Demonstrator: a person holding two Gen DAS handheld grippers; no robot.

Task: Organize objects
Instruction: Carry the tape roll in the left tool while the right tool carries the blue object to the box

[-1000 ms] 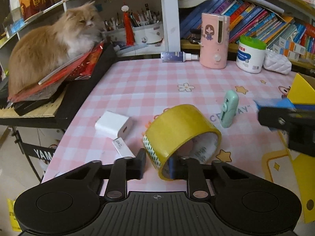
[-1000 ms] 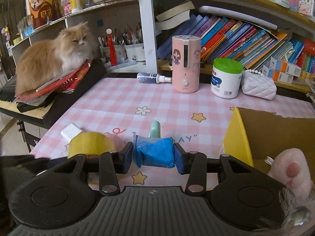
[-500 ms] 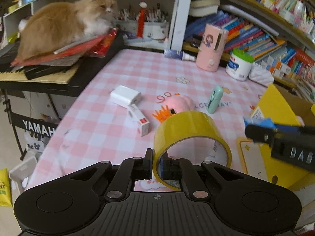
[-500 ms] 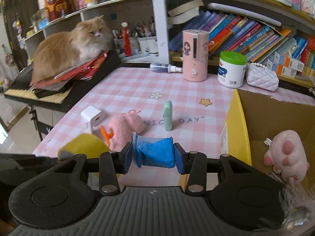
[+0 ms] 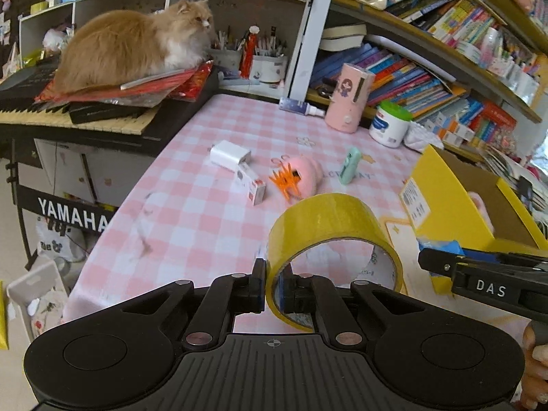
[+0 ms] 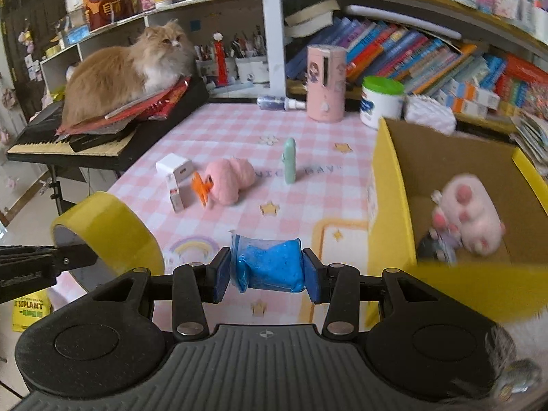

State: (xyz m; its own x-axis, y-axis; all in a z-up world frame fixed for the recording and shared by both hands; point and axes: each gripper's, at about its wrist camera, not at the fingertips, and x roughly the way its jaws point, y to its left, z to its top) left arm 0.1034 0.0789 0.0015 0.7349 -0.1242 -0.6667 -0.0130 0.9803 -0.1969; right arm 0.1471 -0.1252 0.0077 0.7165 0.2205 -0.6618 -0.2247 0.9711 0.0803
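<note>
Yellow box (image 6: 390, 185) holds pink paw plush (image 6: 469, 212), small dark item.

In the right wrist view the near wall of the yellow box (image 6: 479, 287) is smeared by blur, and the small dark thing (image 6: 436, 245) beside the pink plush paw (image 6: 467, 212) inside it is too blurred to identify. In the left wrist view the box wall hides all but a sliver of that paw (image 5: 477, 202), and the hand (image 5: 534, 359) on the right gripper is cut off by the picture's edge. The roll of yellow tape (image 6: 109, 233) hides part of the surface (image 6: 219, 130) behind it, and the lettering on the book spines (image 6: 404, 54) is too small to read.
</note>
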